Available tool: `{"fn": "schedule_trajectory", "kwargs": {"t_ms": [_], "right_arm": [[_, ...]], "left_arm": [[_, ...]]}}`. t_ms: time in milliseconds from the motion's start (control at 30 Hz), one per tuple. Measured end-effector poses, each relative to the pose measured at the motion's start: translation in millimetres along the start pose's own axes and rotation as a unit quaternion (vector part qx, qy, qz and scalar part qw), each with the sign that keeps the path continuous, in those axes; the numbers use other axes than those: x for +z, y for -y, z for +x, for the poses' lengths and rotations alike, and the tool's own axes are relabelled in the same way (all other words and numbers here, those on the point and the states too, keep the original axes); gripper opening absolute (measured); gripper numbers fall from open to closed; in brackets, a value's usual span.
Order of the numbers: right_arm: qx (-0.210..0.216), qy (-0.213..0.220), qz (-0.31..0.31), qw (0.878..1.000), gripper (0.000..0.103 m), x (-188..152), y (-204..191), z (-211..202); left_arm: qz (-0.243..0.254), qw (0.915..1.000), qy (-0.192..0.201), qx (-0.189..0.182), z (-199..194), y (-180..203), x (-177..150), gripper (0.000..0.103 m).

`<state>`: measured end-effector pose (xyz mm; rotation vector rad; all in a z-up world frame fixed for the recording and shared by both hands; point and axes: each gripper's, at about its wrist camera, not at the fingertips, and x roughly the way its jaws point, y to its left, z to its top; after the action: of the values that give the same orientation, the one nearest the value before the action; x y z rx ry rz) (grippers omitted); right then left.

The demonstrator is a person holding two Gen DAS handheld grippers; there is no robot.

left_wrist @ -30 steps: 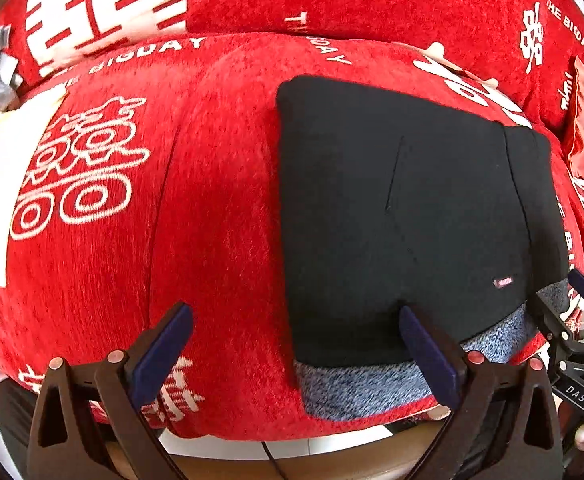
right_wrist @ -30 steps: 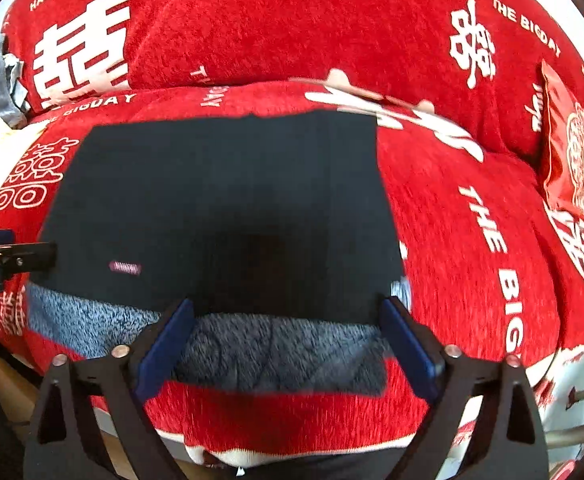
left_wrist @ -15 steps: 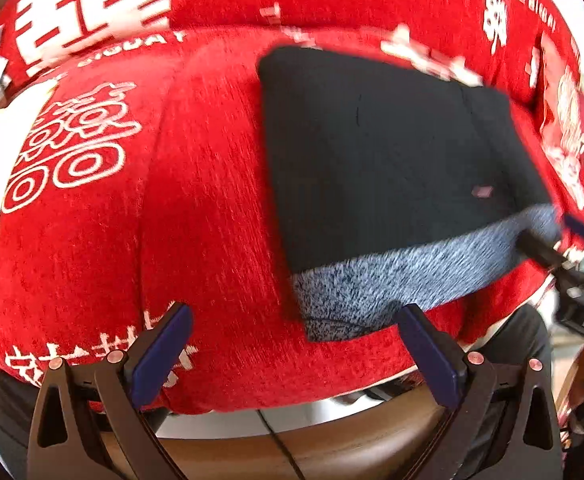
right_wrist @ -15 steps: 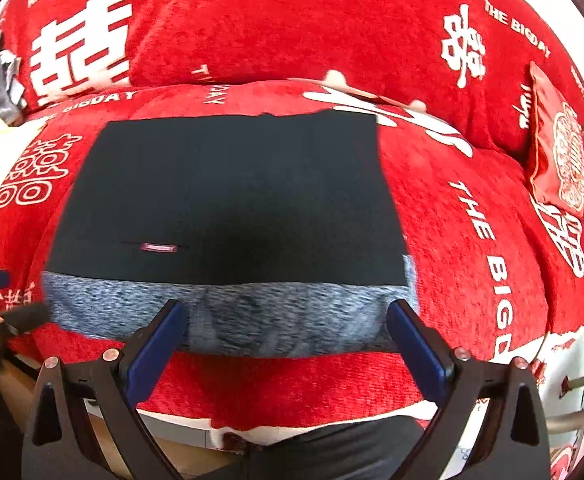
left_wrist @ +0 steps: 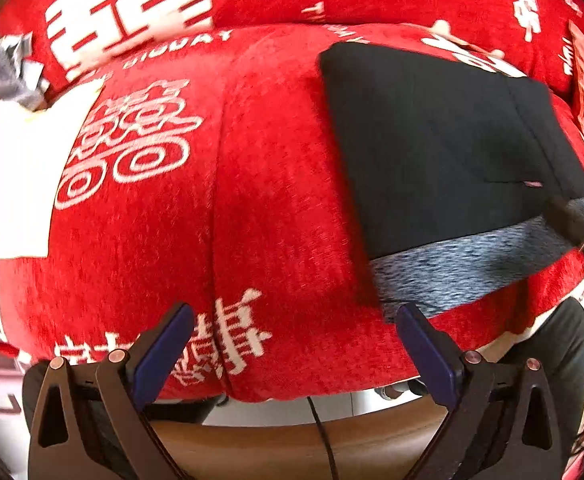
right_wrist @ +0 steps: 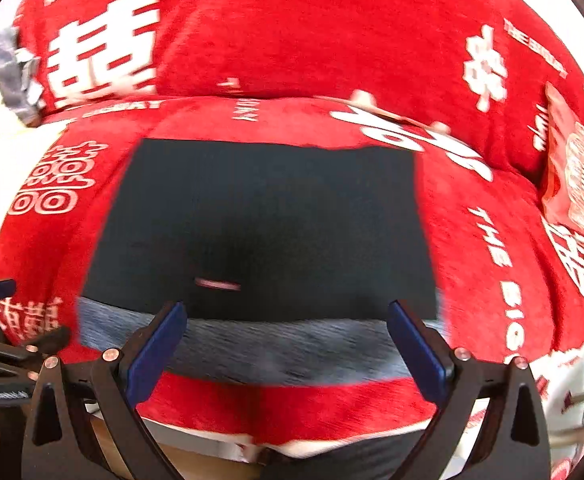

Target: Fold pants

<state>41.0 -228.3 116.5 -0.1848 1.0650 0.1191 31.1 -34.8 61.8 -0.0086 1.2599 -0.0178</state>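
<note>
The black pants (right_wrist: 268, 228) lie folded into a flat rectangle on the red sofa seat (right_wrist: 487, 264), with the grey waistband (right_wrist: 276, 344) along the near edge. In the left wrist view the pants (left_wrist: 439, 140) lie to the right. My left gripper (left_wrist: 292, 340) is open and empty, low over the seat's front edge, to the left of the pants. My right gripper (right_wrist: 288, 340) is open and empty, its fingertips over the waistband. The left gripper also shows at the left edge of the right wrist view (right_wrist: 8, 308).
The sofa cover is red with white characters (left_wrist: 128, 136). A white cloth (left_wrist: 8, 176) and a grey cloth (left_wrist: 4, 64) lie at the left end. A red patterned cushion (right_wrist: 571, 176) leans at the right. A wooden floor and a cable (left_wrist: 319, 432) are below the seat.
Both grippers have pulled back towards the sofa's front edge, away from the pants. The left gripper has also shifted left. The pants lie still, folded as before.
</note>
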Motion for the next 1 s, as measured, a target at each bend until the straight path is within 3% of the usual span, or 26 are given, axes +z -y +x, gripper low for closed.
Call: {"fn": "schedule_trajectory", "kwargs": {"t_ms": [67,133,300,467,600,700,833,1000], "right_arm": [[0.002,-0.025,-0.017,1.000,0.102,-6,-17,19],[-0.024,-0.008,-0.029,0.999,0.102,-16,-30,22],[-0.017,-0.018,-0.051,0.998,0.103,-21,-32,15],[-0.016,0.001,-0.013,1.000,0.103,-15,-6,3],[-0.013,-0.019,0.013,1.000,0.103,-18,17,11],[0.018,-0.029,0.029,0.999,0.103,-23,30,16],[0.003,-0.039,0.019,0.999,0.103,-29,35,13],[0.017,-0.004,0.045,0.999,0.103,-15,52,-11]], "left_arm": [[-0.014,0.9999,-0.006,-0.002,2,-7,-3,0.102],[-0.019,0.9998,-0.003,0.002,0,-16,-4,0.102],[-0.027,0.9996,-0.003,0.000,1,-18,-4,0.102],[-0.018,0.9997,0.013,-0.012,-7,-10,6,0.102],[-0.002,0.9995,0.026,-0.018,-12,6,16,0.102],[0.008,0.9998,0.018,-0.007,-4,12,17,0.102],[-0.002,0.9999,0.004,-0.011,2,8,15,0.102],[-0.037,0.9965,0.036,-0.066,-18,-9,32,0.102]]}}
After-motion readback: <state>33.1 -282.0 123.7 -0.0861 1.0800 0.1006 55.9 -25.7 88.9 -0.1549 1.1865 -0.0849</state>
